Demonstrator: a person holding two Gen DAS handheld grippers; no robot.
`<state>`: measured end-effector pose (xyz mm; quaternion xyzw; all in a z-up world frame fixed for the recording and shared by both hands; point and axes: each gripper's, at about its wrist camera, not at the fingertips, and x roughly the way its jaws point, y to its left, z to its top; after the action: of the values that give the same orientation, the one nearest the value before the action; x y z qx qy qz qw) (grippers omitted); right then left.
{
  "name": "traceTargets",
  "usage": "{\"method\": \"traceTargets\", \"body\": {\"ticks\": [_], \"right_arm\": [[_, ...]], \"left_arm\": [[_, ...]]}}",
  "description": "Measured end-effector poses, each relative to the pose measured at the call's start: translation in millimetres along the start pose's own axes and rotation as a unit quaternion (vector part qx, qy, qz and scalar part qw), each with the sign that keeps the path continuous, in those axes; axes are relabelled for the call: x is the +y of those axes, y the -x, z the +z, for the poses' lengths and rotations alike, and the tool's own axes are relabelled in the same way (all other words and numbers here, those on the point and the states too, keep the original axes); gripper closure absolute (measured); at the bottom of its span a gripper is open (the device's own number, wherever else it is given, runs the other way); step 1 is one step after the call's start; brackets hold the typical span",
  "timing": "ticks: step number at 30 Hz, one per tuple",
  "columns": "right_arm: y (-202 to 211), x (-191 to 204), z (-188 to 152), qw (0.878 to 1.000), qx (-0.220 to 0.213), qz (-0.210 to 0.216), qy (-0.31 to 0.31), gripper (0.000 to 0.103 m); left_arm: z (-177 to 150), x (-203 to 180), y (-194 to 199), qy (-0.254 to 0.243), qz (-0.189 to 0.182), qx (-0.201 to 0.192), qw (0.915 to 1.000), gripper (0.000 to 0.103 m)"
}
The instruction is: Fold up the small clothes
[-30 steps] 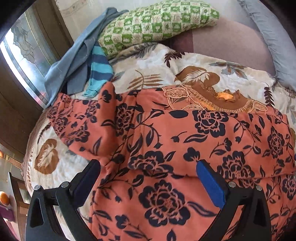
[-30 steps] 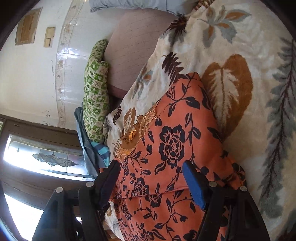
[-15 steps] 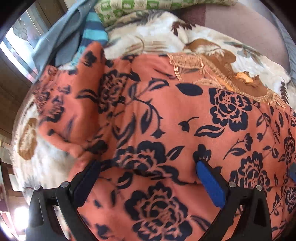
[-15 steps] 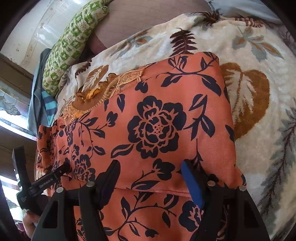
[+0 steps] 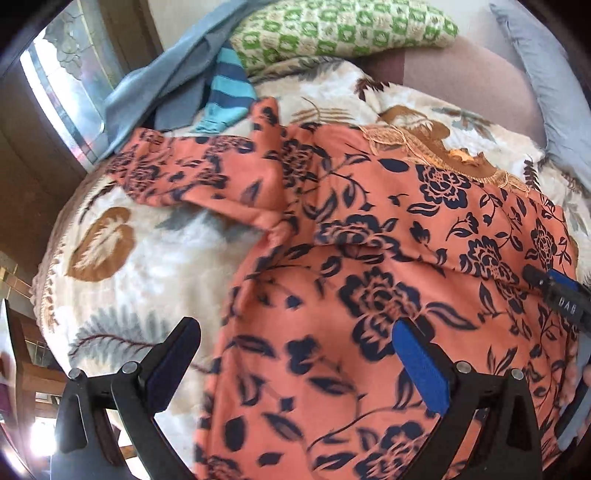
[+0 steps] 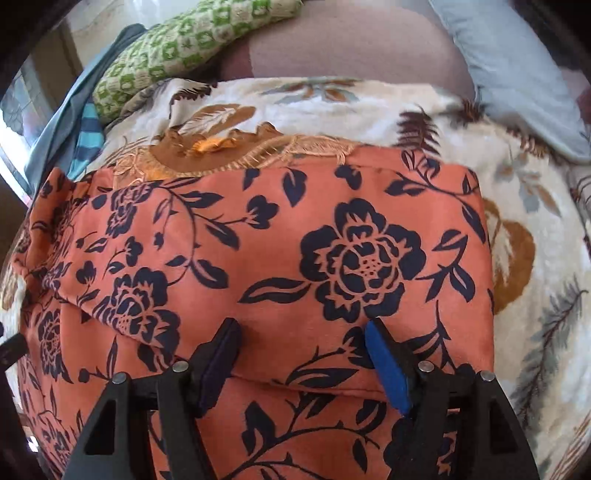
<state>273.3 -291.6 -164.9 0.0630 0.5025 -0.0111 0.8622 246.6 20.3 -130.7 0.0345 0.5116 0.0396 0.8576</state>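
The orange garment with a dark navy floral print [image 5: 369, 280] is lying spread on the cream plush blanket with brown and grey leaf motifs [image 5: 155, 240], its embroidered brown neckline [image 6: 207, 155] pointing toward the pillows. In the right wrist view, one side of the garment is lying folded over its middle, forming a straight edge on the right. In the left wrist view, a sleeve [image 5: 192, 173] is stretching out to the left over the blanket.

The left tongs [image 5: 295, 350] are hovering wide open above the garment's lower left edge, holding nothing; the blue-padded finger is over the fabric and the dark finger over the blanket. The right tongs [image 6: 303, 354] are standing open with nothing pinched between the pads, both fingers at the folded layer's lower edge; whether they are touching the cloth cannot be told.

Beyond the garment, a green-and-cream checked pillow [image 5: 343, 33], a turquoise-and-navy striped cloth [image 5: 225, 96], a grey-blue cloth [image 5: 166, 77] and a pale blue pillow [image 6: 517, 81] are lying on the bed.
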Motion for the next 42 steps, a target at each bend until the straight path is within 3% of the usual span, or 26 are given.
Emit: {"method": "traceTargets", "body": {"ticks": [4, 9, 10, 12, 13, 14, 17, 20, 23, 27, 35, 37, 42], "right_arm": [[21, 9, 4, 0.999, -0.039, 0.026, -0.014, 0.030], [35, 19, 10, 0.997, -0.077, 0.026, 0.013, 0.031], [34, 18, 11, 0.997, -0.076, 0.025, 0.012, 0.031], [29, 15, 13, 0.997, -0.067, 0.032, -0.003, 0.041], [24, 11, 14, 0.998, -0.053, 0.040, -0.014, 0.051], [14, 7, 17, 0.998, -0.035, 0.046, -0.025, 0.053], [-19, 3, 12, 0.998, 0.035, 0.044, -0.027, 0.052], [-12, 15, 14, 0.999, 0.025, 0.025, 0.005, 0.052], [-4, 8, 14, 0.998, 0.018, 0.059, -0.022, 0.052], [4, -6, 14, 0.996, 0.010, 0.077, -0.053, 0.052], [-5, -14, 11, 0.994, 0.028, 0.081, -0.063, 0.052], [-6, -12, 12, 0.995, 0.027, 0.077, -0.052, 0.051], [-8, -11, 12, 0.996, 0.026, 0.076, -0.043, 0.051]], "left_arm": [[-15, 31, 12, 0.014, 0.007, -0.025, 0.9996, 0.000], [-20, 77, 11, 0.053, 0.018, -0.025, 0.9981, 0.000], [-18, 87, 9, 0.065, 0.022, -0.023, 0.9974, 0.000], [-15, 108, 3, 0.096, 0.028, -0.018, 0.9948, 0.000], [-14, 119, 1, 0.115, 0.031, -0.015, 0.9927, 0.000], [-12, 130, -2, 0.134, 0.033, -0.012, 0.9904, 0.000], [-5, 157, -9, 0.181, 0.034, -0.006, 0.9829, 0.000], [2, 174, -13, 0.216, 0.027, -0.003, 0.9760, 0.000], [19, 182, -25, 0.240, -0.007, 0.006, 0.9707, 0.000], [42, 202, -52, 0.292, -0.022, 0.011, 0.9560, 0.000], [61, 245, -111, 0.412, -0.090, 0.043, 0.9057, 0.000], [68, 253, -117, 0.427, -0.085, 0.032, 0.8998, 0.000], [99, 266, -130, 0.429, -0.095, 0.016, 0.8982, 0.000]]}}
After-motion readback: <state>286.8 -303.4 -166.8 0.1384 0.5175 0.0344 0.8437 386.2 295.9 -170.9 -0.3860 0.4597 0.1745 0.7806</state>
